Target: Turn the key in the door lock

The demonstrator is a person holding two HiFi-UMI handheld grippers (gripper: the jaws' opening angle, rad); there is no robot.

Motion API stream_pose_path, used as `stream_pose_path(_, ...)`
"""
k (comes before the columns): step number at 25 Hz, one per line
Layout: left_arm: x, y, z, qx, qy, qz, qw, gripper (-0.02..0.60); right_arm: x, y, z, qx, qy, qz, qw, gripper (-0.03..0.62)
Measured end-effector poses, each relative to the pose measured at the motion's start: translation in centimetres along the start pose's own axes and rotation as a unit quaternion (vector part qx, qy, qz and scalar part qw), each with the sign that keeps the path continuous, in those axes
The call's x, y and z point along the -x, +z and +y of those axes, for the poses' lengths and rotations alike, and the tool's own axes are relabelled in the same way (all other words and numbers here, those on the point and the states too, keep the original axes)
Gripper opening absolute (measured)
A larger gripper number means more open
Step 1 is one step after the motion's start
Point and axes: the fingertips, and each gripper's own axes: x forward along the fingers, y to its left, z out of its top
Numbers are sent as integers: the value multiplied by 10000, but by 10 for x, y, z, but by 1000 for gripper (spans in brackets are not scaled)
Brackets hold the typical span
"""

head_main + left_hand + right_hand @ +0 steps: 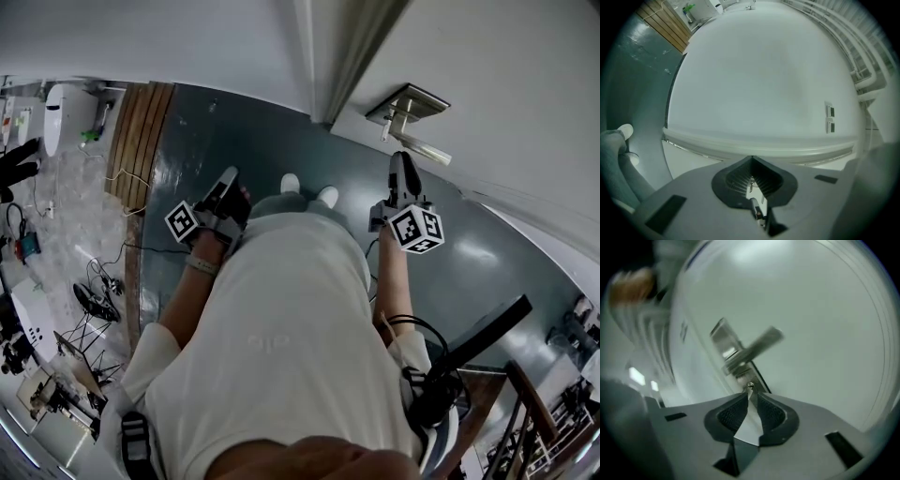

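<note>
Right gripper [404, 164], jaws pinched empty, has the door handle [412, 114] just ahead of its tips, lever crosswise; left gripper [229, 178], closed too, hangs well away.

No text, brand or number can be read in any view. Only black-and-white square marker patterns are seen, printed on the left marker cube [183, 221] and the right marker cube [416, 230]; no letters or digits are carried by them. A faint mark is made out on the person's shirt [272, 342], but it is too dim to be read.
</note>
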Motion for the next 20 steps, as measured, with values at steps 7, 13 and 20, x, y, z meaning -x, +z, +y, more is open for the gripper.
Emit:
stream_pose_path(7, -8, -4, -1, -10, 2, 51, 10000, 8, -9, -20, 27, 5327, -820, 824, 8383, 44)
stream_pose_path(13, 3, 2, 3, -65, 25, -25, 10000, 8, -31, -32, 32, 6078, -1149, 882, 7807, 44)
stream_pose_path(20, 5, 4, 2, -8, 26, -86, 10000, 8, -53, -28, 25, 6119, -1428, 704, 7748, 46)
